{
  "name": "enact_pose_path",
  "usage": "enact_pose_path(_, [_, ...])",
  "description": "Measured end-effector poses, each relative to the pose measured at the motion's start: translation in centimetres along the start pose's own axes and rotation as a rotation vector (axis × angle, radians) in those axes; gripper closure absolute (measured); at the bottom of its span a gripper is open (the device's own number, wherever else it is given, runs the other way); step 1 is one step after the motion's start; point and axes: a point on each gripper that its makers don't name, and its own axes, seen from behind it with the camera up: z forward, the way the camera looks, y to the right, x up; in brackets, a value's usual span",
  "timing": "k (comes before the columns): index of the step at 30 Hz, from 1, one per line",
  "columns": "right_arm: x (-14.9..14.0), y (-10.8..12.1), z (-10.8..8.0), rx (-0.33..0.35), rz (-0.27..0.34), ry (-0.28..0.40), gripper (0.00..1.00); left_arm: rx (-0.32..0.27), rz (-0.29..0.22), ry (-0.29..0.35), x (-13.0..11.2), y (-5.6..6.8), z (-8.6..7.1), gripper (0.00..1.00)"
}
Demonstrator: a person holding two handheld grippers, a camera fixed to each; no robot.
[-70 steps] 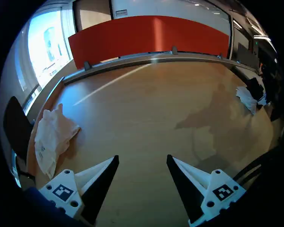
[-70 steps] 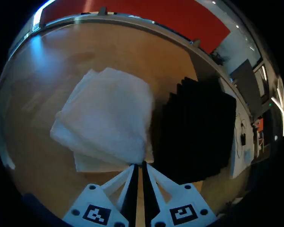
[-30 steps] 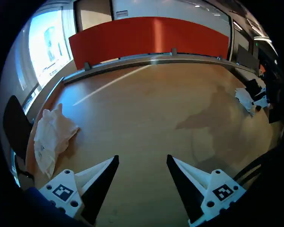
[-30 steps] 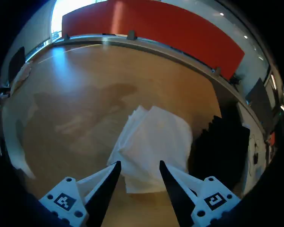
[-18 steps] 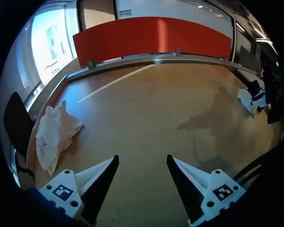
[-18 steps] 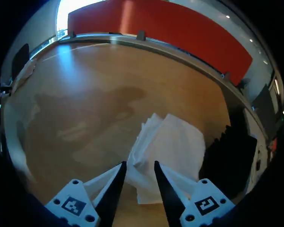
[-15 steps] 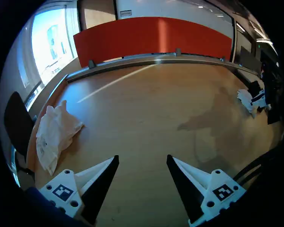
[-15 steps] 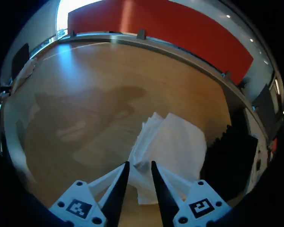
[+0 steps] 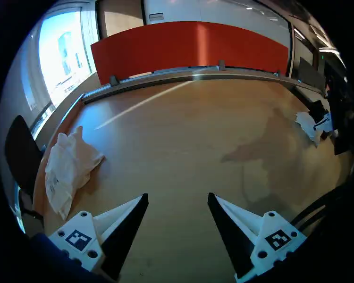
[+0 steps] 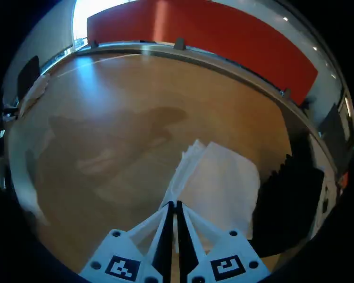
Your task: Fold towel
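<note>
A folded white towel stack (image 10: 217,186) lies on the wooden table (image 10: 106,118) in the right gripper view, just ahead of my right gripper (image 10: 175,204). That gripper is shut, its fingertips pinching the stack's near left corner. In the left gripper view the same stack (image 9: 308,126) is small at the far right. My left gripper (image 9: 177,197) hovers open over bare wood (image 9: 186,141), with nothing between its fingers. A crumpled white cloth (image 9: 67,165) lies to its left near the table's edge.
A stack of black cloth (image 10: 290,207) sits right of the folded towels. A red partition (image 9: 191,45) runs along the table's far edge. A black chair back (image 9: 19,155) stands past the left edge, near the crumpled cloth (image 10: 34,90).
My right gripper went from open around the towel stack's corner to shut on it. The left gripper stayed open and hardly moved.
</note>
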Motion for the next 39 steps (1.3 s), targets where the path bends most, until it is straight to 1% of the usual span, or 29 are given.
enact_pose_path(5, [-0.6, -0.4, -0.2, 0.026, 0.003, -0.017, 0.95, -0.002, 0.002, 0.002, 0.2, 0.1, 0.1, 0.07])
enact_pose_path(8, [-1.2, -0.5, -0.3, 0.033, -0.006, -0.036, 0.95, -0.002, 0.005, 0.003, 0.2, 0.1, 0.1, 0.06])
enact_pose_path(12, [-1.7, -0.6, -0.3, 0.035, -0.017, -0.050, 0.95, -0.003, 0.004, 0.002, 0.2, 0.1, 0.1, 0.06])
enact_pose_path(33, [-2.6, -0.6, -0.4, 0.033, -0.029, -0.076, 0.94, -0.005, 0.008, 0.004, 0.5, 0.0, 0.2, 0.07])
enact_pose_path(34, [-2.6, -0.5, -0.4, 0.030, -0.028, -0.077, 0.93, -0.006, 0.008, 0.003, 0.5, 0.0, 0.2, 0.07])
enact_pose_path(36, [-2.6, -0.5, -0.4, 0.028, -0.027, -0.077, 0.87, -0.006, 0.007, 0.003, 0.5, 0.0, 0.2, 0.06])
enact_pose_path(39, [-2.7, -0.7, -0.4, 0.030, -0.026, -0.076, 0.63, -0.007, 0.006, 0.004, 0.5, 0.0, 0.2, 0.07])
